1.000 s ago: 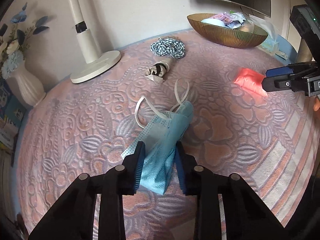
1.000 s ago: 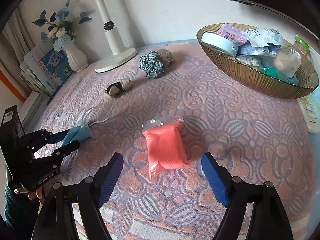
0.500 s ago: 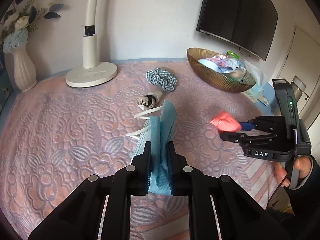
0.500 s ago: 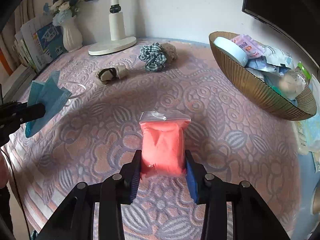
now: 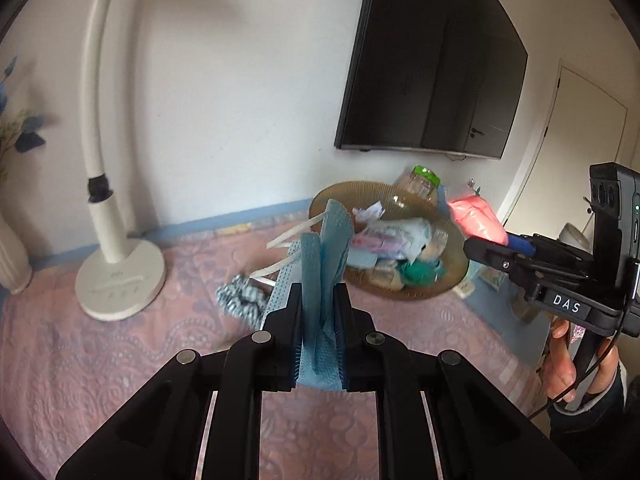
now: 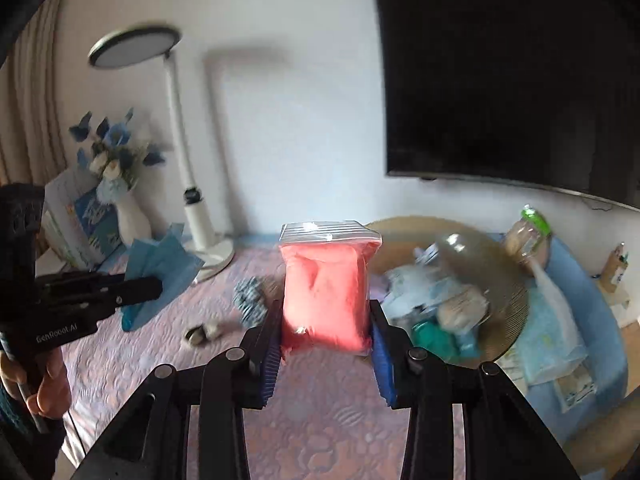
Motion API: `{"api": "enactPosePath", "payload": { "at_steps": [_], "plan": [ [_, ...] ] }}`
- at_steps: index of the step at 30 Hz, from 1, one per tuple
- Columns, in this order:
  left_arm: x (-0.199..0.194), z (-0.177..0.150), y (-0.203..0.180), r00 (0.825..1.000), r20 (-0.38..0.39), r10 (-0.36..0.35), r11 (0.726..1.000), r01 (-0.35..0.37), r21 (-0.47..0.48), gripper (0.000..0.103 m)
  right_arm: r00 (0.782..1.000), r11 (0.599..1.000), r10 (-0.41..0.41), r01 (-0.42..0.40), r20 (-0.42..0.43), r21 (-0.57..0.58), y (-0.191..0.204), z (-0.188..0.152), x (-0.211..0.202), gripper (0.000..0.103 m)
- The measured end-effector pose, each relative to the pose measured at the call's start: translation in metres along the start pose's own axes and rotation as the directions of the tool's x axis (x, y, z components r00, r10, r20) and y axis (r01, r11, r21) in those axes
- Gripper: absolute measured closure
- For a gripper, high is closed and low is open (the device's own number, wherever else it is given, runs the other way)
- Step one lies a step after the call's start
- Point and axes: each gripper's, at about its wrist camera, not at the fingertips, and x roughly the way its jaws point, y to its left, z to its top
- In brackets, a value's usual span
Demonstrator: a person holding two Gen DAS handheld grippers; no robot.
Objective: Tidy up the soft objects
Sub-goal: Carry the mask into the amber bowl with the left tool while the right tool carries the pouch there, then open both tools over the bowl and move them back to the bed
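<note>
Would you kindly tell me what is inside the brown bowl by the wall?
The bowl holds a heap of soft packets and wrappers, a green bundle and a clear jar with a green lid. Whatever lies beneath the heap is covered.

A crumpled blue face mask (image 5: 320,280) stands upright off the table, and a zip-sealed bag of pink-red putty (image 6: 324,292) likewise, beside the filled bowl (image 5: 404,296).

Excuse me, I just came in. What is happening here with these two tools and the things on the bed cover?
A person holds a gripper in each hand. The left gripper is shut on a folded blue face mask, and the right gripper is shut on a zip bag of pink material. Both are held in the air, facing a gold bowl already full of items. A scrunchie lies on the cover.
</note>
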Motion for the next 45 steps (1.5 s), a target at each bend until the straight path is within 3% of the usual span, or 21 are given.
{"api": "enactPosePath", "payload": {
  "at_steps": [6, 11, 12, 13, 14, 15, 19, 25, 31, 35, 39, 42, 45],
  "plan": [
    [0.080, 0.055, -0.026, 0.998, -0.043, -0.055, 0.998, 0.055, -0.011, 0.092, 0.992, 0.959, -0.127, 0.126, -0.010, 0.252, -0.089, 0.041, 0.027, 0.065],
    [0.135, 0.076, -0.045, 0.995, -0.070, -0.069, 0.998, 0.068, -0.014, 0.089, 0.991, 0.931, -0.124, 0.135, -0.053, 0.340, -0.127, 0.058, 0.060, 0.063],
    [0.143, 0.081, -0.050, 0.996, -0.060, -0.063, 0.998, 0.063, -0.007, 0.076, 0.989, 0.932, -0.132, 0.145, -0.062, 0.332, -0.131, 0.063, 0.068, 0.061],
    [0.148, 0.083, -0.054, 0.996, -0.058, -0.063, 0.998, 0.063, -0.004, 0.070, 0.988, 0.931, -0.140, 0.154, -0.067, 0.331, -0.136, 0.064, 0.071, 0.050],
    [0.154, 0.086, -0.056, 0.996, -0.063, -0.056, 0.998, 0.056, -0.004, 0.064, 0.985, 0.927, -0.156, 0.171, -0.072, 0.334, -0.140, 0.065, 0.075, 0.034],
    [0.158, 0.088, -0.056, 0.997, -0.066, -0.039, 0.999, 0.038, -0.017, 0.063, 0.982, 0.923, -0.171, 0.186, -0.075, 0.337, -0.143, 0.063, 0.076, 0.029],
    [0.154, 0.079, -0.048, 0.995, -0.079, -0.062, 0.997, 0.058, -0.051, 0.063, 0.984, 0.926, -0.164, 0.180, -0.076, 0.333, -0.147, 0.054, 0.068, 0.028],
    [0.109, 0.062, -0.030, 0.998, -0.065, -0.002, 0.998, -0.002, -0.067, 0.063, 0.994, 0.951, -0.091, 0.105, -0.063, 0.292, -0.109, 0.036, 0.039, 0.028],
    [0.010, 0.049, -0.012, 0.994, 0.020, 0.110, 0.991, -0.108, -0.077, 0.063, 0.998, 0.989, 0.022, -0.012, -0.066, 0.147, -0.016, 0.025, 0.015, 0.028],
    [-0.064, 0.031, 0.011, 0.975, 0.072, 0.211, 0.972, -0.202, -0.119, 0.063, 0.990, 0.991, 0.111, -0.103, -0.091, 0.088, 0.041, 0.014, 0.010, 0.028],
    [-0.131, 0.012, 0.035, 0.944, 0.101, 0.314, 0.942, -0.297, -0.155, 0.062, 0.978, 0.987, 0.160, -0.157, -0.134, 0.037, 0.096, -0.005, 0.010, 0.028],
    [-0.158, 0.001, 0.052, 0.921, 0.102, 0.375, 0.918, -0.354, -0.180, 0.059, 0.971, 0.984, 0.176, -0.179, -0.165, -0.005, 0.128, -0.018, 0.017, 0.028],
    [-0.153, -0.014, 0.070, 0.926, 0.087, 0.368, 0.916, -0.345, -0.205, 0.059, 0.968, 0.985, 0.150, -0.163, -0.199, -0.050, 0.150, -0.031, 0.029, 0.028]
  ]
}}
